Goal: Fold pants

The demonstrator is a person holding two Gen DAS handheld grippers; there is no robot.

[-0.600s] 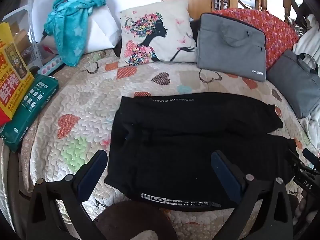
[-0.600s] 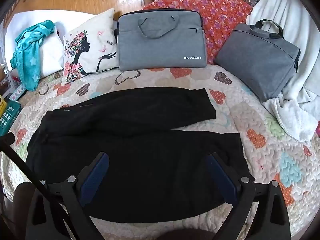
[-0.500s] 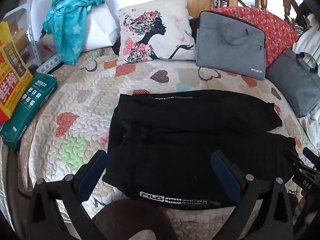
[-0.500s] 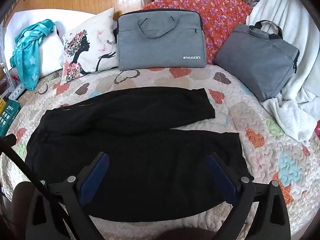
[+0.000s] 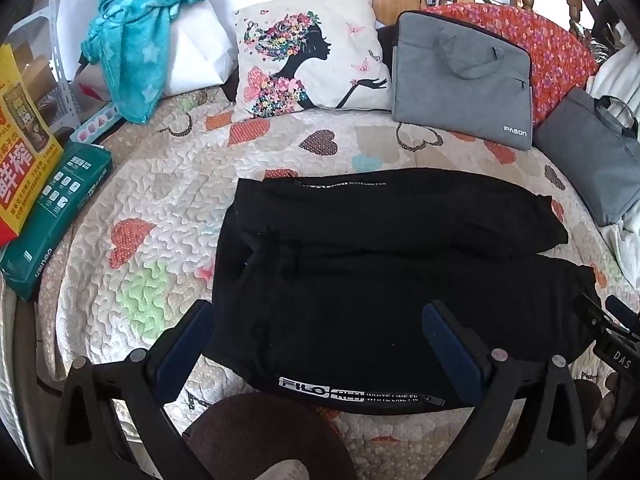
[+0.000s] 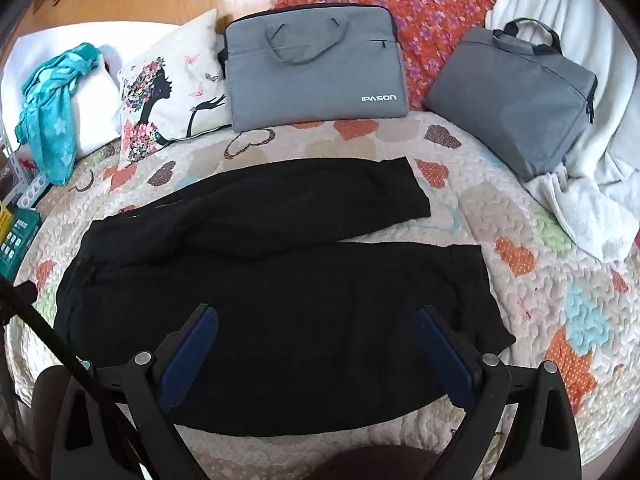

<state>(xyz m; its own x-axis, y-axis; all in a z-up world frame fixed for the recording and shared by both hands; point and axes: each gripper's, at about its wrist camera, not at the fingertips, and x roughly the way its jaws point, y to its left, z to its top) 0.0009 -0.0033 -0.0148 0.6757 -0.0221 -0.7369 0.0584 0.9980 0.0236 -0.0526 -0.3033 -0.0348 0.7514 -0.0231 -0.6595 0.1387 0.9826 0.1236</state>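
Both grippers, left gripper and right gripper, hover with fingers apart over the near edge of black pants, which lie left to right.

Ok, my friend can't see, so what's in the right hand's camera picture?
Black pants lie spread flat on a heart-patterned quilt, and the open right gripper hovers over them, holding nothing. Behind sit two gray bags, a pillow and a white towel.

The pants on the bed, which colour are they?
Black pants, with white lettering on one edge; the lettering shows best in the left wrist view.
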